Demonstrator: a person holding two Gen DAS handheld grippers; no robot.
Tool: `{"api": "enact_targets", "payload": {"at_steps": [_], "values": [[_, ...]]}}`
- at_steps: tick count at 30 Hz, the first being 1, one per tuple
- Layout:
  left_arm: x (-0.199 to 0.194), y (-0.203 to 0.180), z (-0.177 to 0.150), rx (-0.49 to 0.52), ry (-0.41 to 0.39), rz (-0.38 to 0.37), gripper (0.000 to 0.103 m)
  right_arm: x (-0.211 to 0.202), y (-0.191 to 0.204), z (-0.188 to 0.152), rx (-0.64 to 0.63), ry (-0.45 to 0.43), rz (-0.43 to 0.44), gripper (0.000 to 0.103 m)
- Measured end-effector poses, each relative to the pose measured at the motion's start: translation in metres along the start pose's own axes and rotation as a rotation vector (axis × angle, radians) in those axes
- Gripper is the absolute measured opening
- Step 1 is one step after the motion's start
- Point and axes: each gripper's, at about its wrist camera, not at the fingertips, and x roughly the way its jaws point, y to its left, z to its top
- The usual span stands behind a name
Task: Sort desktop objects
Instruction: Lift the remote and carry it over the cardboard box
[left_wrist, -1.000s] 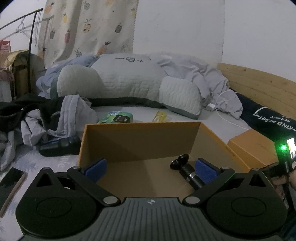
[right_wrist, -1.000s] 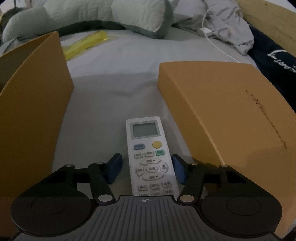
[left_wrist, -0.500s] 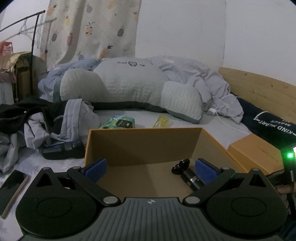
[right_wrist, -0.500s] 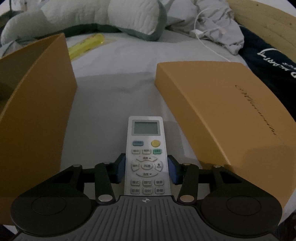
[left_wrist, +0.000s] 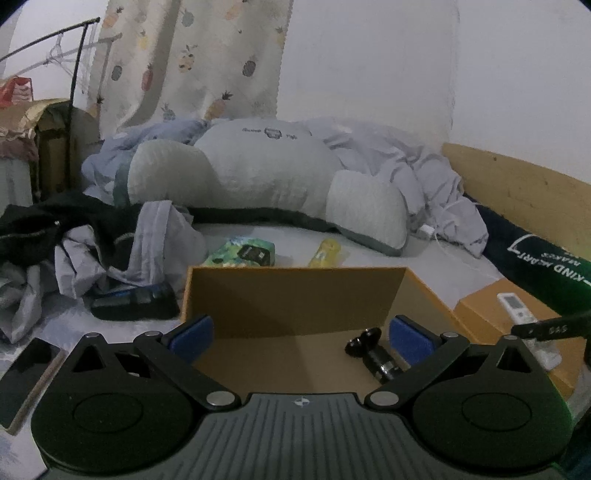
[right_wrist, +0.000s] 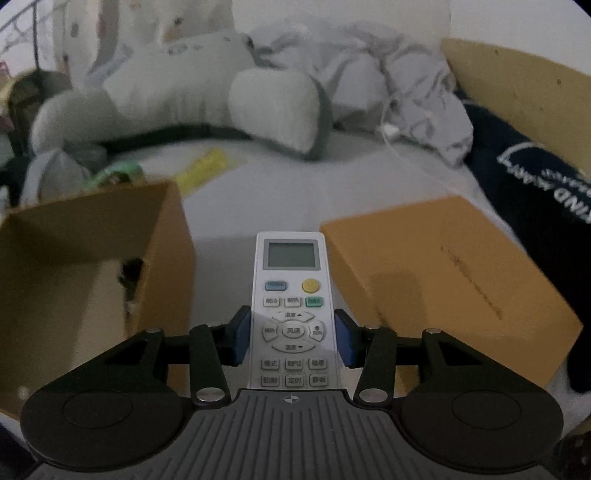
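The white remote (right_wrist: 293, 310) sits clamped between the blue pads of the right gripper (right_wrist: 293, 338), held by its lower half and lifted clear of the bedsheet, in the gap between the open orange box (right_wrist: 92, 236) and the box lid (right_wrist: 454, 266). The box seems the likely destination; a small black part (left_wrist: 373, 354) lies inside already, though the blur makes it hard to name. The carry should stay level, the remote's far end clearing the box wall before lowering. The left gripper (left_wrist: 301, 334) hangs over the box, jaws apart and empty, leaving little room.
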Motion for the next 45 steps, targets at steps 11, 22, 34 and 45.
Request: {"api": "enact_targets", "payload": {"at_steps": [11,22,34,45], "values": [[-0.016,0.02,0.015,-0.039,-0.04,0.065,0.103,-0.044,0.049,0.034,-0.081,-0.078,0.093,0.05],[-0.024,0.028,0.016,-0.038,-0.051,0.094,0.103,-0.033,0.12,0.043,-0.185,-0.044,0.168,0.05],[-0.021,0.049,0.012,-0.07,-0.036,0.145,0.103,0.0,0.172,0.036,-0.261,0.038,0.223,0.05],[-0.018,0.062,0.007,-0.116,-0.03,0.199,0.103,0.028,0.199,0.028,-0.321,0.129,0.272,0.05]]}}
